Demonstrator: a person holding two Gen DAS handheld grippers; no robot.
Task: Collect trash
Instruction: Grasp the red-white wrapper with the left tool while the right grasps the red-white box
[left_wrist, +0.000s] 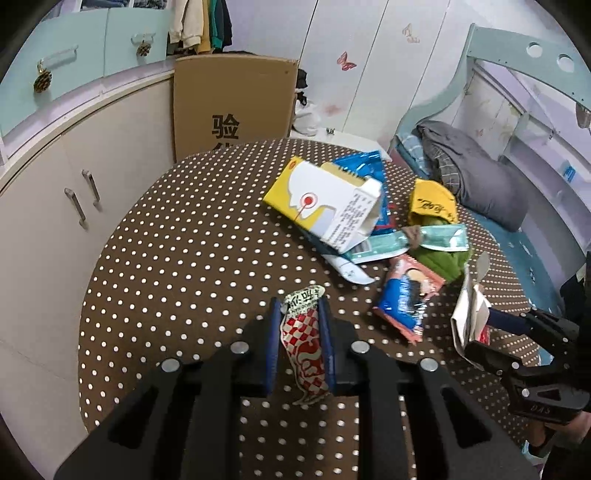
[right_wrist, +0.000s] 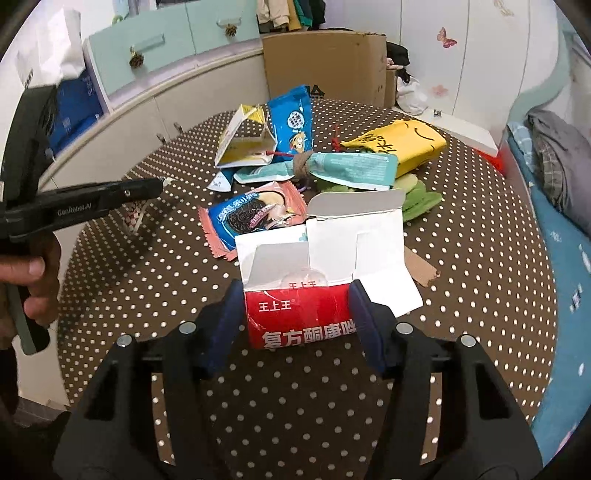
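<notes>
Left claw (left_wrist: 299, 332) narrow, pads clamped on a red-and-white checked wrapper (left_wrist: 304, 354) held between its fingers above the dotted tabletop (left_wrist: 184, 258); remaining trash lies ahead and to its right. Right claw (right_wrist: 295, 321) grips a red-and-white carton (right_wrist: 299, 317), flaps open; biscuit wrapper (right_wrist: 251, 218) just beyond it, yellow-and-white box (right_wrist: 243, 144) farther ahead.

Glossy crinkly plastic on the checkered wrapper (left_wrist: 304, 343), matt cardboard on the red-and-white box (right_wrist: 299, 314), soft dotted cloth over the counter (left_wrist: 177, 266), smooth matt black plastic for the hand-held gripper bodies.
</notes>
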